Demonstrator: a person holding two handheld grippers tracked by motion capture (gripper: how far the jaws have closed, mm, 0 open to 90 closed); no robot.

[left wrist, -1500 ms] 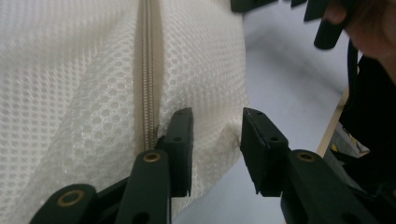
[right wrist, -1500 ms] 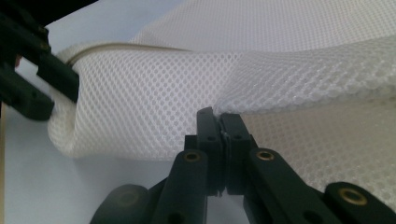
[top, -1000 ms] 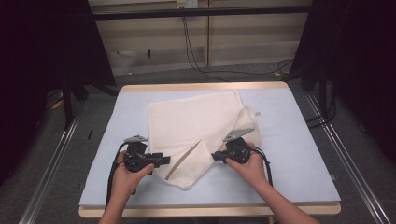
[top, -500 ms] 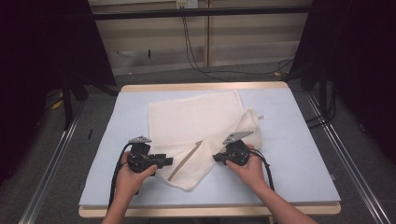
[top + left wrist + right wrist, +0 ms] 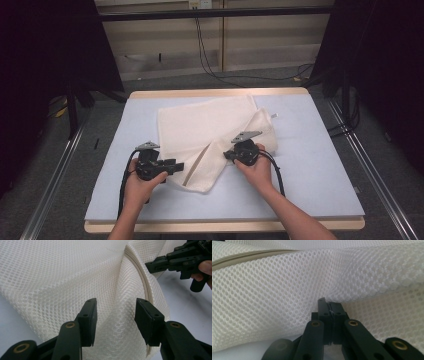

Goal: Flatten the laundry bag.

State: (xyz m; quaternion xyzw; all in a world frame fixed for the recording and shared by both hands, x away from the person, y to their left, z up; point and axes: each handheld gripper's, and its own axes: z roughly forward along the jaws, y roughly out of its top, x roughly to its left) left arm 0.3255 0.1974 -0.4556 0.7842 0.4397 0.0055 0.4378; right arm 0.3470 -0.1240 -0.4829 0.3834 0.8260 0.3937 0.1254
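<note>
1. A cream-white mesh fabric piece with a beige bound edge (image 5: 210, 135) is spread on the pale blue padded counter (image 5: 310, 170), with its near right corner folded over toward the middle.
2. The right gripper (image 5: 231, 156) is clenched tight, and from the right gripper view (image 5: 329, 305) a pinch of the mesh looks to be caught between its fingers (image 5: 336, 312).
3. The left gripper (image 5: 179, 165) has just been opening; in the left gripper view (image 5: 116, 315) its fingers (image 5: 88, 320) are seen released, with the folded mesh lying in the gap but not pressed.
4. For a tidy fold, the held corner should probably be carried low and level across the fabric, so no slack gets bunched up.
5. The bound edge is best lined up before anything is let go, and the left fingers could be re-closed on the near fold to pin it.
</note>
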